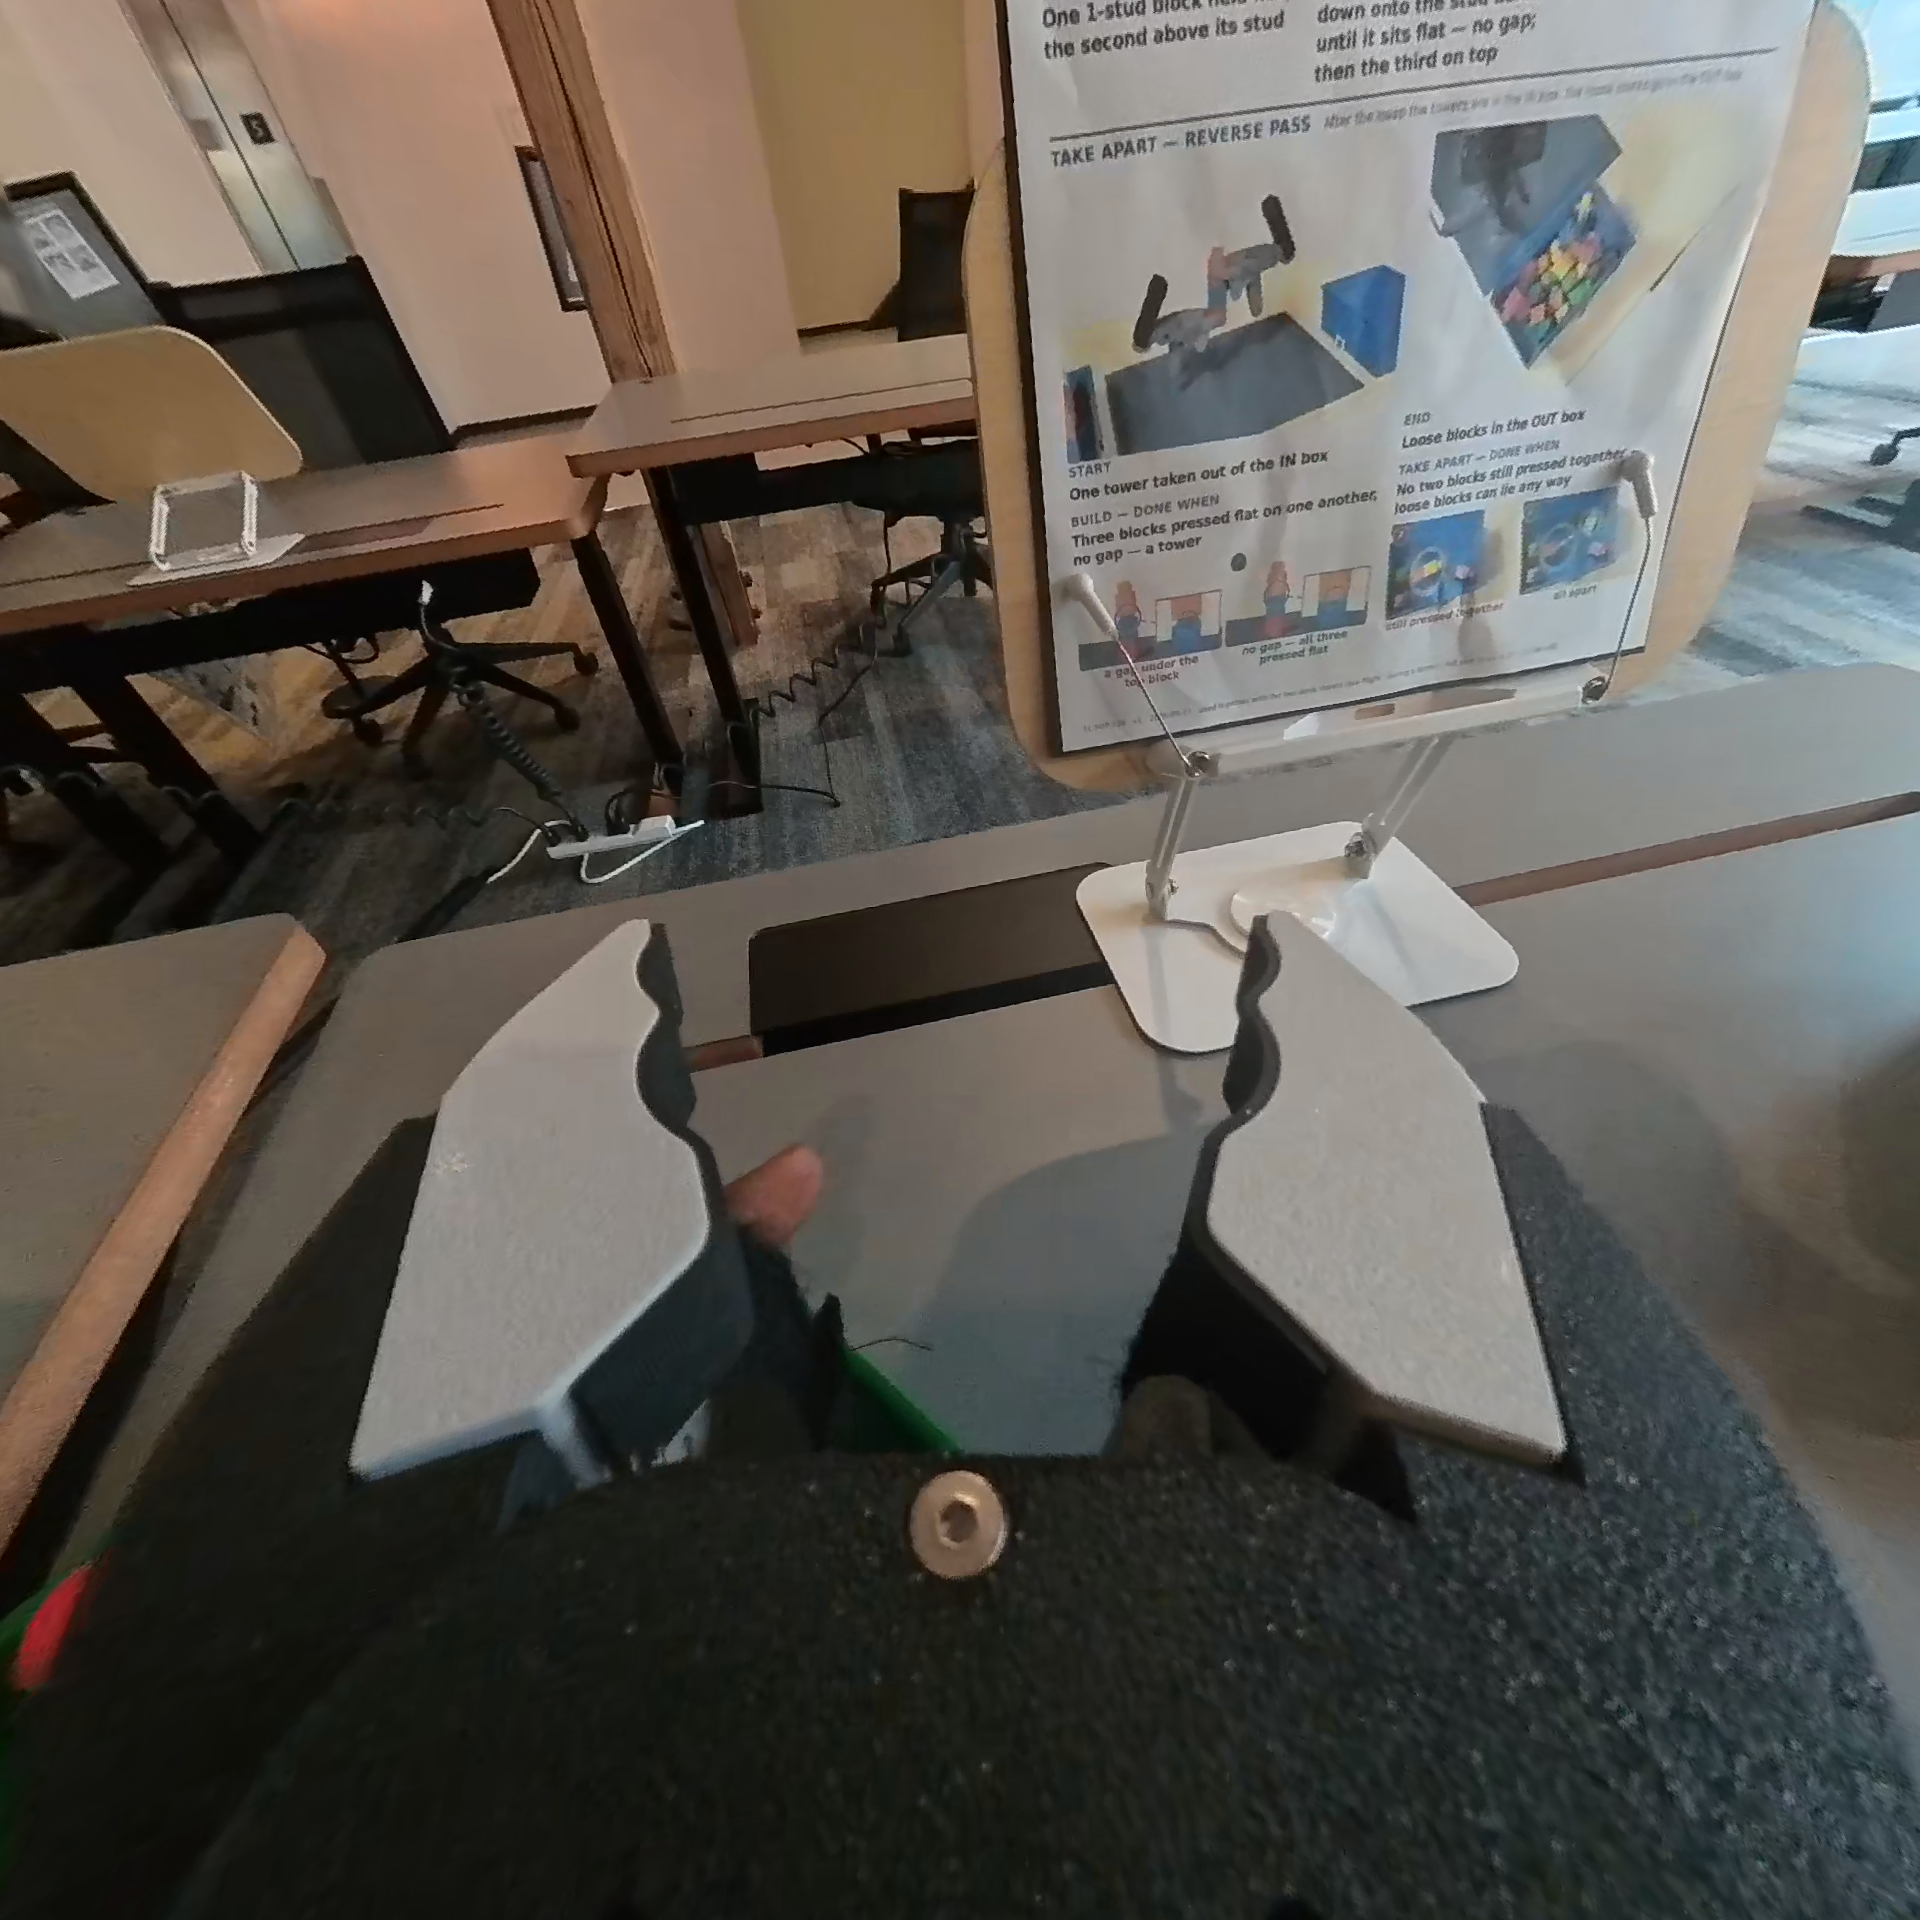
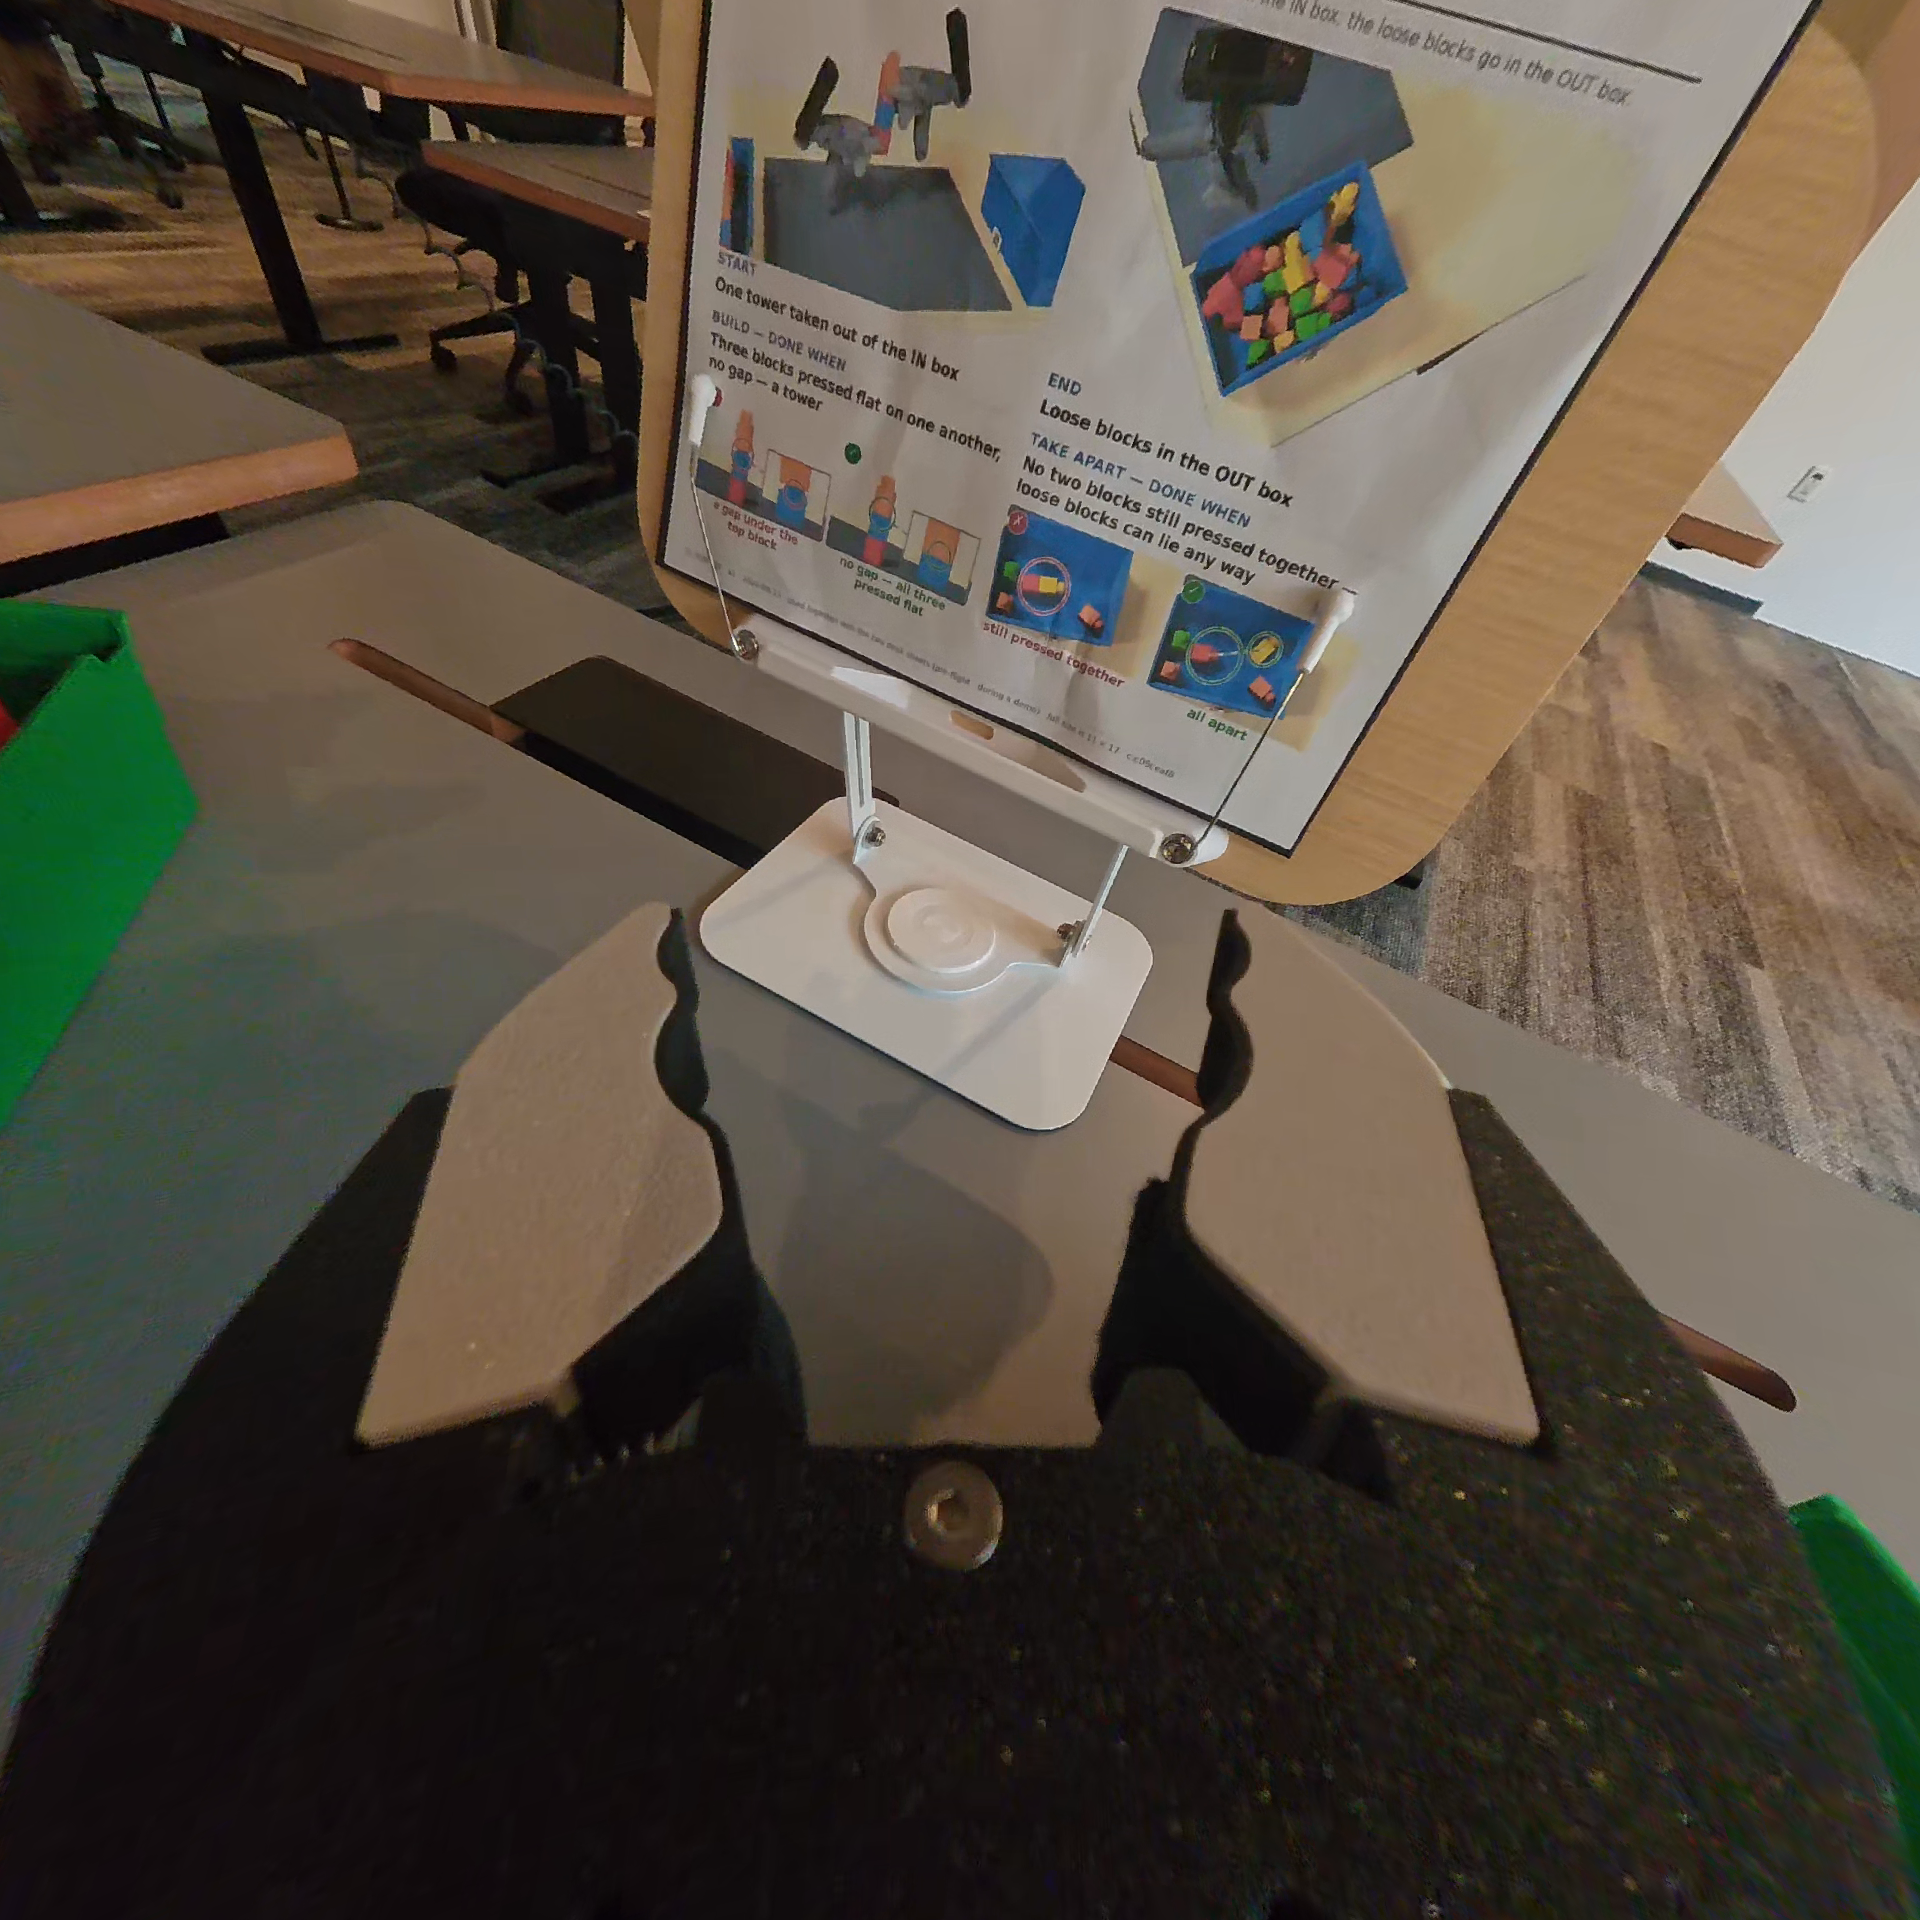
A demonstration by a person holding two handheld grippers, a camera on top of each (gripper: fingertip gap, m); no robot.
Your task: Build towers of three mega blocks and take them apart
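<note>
Left of right fingers (image 2: 582, 1153), green box (image 2: 83, 821)

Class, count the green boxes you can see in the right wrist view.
2. One green box stands on the grey table at the left edge; part of a second green box shows at the lower right edge. Others may lie out of frame.

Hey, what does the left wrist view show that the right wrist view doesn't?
Only the left wrist view shows a fingertip beside the left gripper and a clear acrylic holder on a far desk. Only the right wrist view shows a green box on the grey table and a second green edge at lower right. Both show open, empty jaws, including the right gripper, the white stand and its instruction sheet.
</note>
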